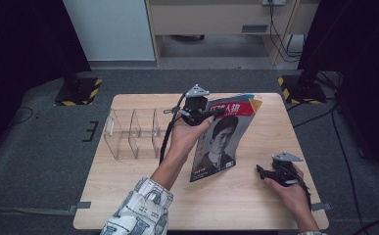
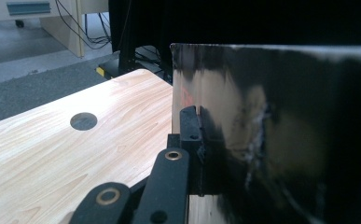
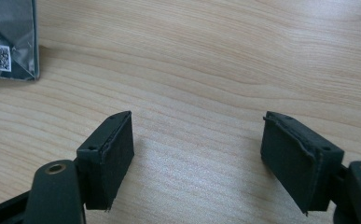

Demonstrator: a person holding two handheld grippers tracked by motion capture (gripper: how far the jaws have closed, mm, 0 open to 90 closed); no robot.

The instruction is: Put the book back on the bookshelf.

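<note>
We treat the glossy, thin paper magazine with a portrait cover and a red title band (image 1: 221, 139) as the work piece. It stands nearly upright above the pale wooden table (image 1: 128, 196), lower corner at or near the tabletop, just right of the clear acrylic three-slot file rack (image 1: 133, 132), which we use as the landmark.

The left gripper (image 1: 211, 113) pinches the magazine at its upper edge, at the corner nearest the rack; in the left gripper view the dark pad (image 2: 190, 126) presses flat against the shiny cover (image 2: 271, 140). The right gripper (image 1: 265, 172) rests low over the table well right of the rack, jaws spread with bare wood between the pads (image 3: 110, 154); a magazine corner bearing a printed code (image 3: 10, 42) lies ahead of it, untouched.

Handling, as we judge it:
- Light, so little clamping force is needed.
- Limp. The sheet bows away from the held corner, and a single-point grip lets the free end sag and swing.
- Slick. The coated cover can creep out of the pads, and loose inner pages can fan open.
- Easily creased at the pinch point.

We recommend gripping close to the bound edge, where the pages stay together, and supporting the lower free edge with the right gripper before steering it toward a rack slot.
</note>
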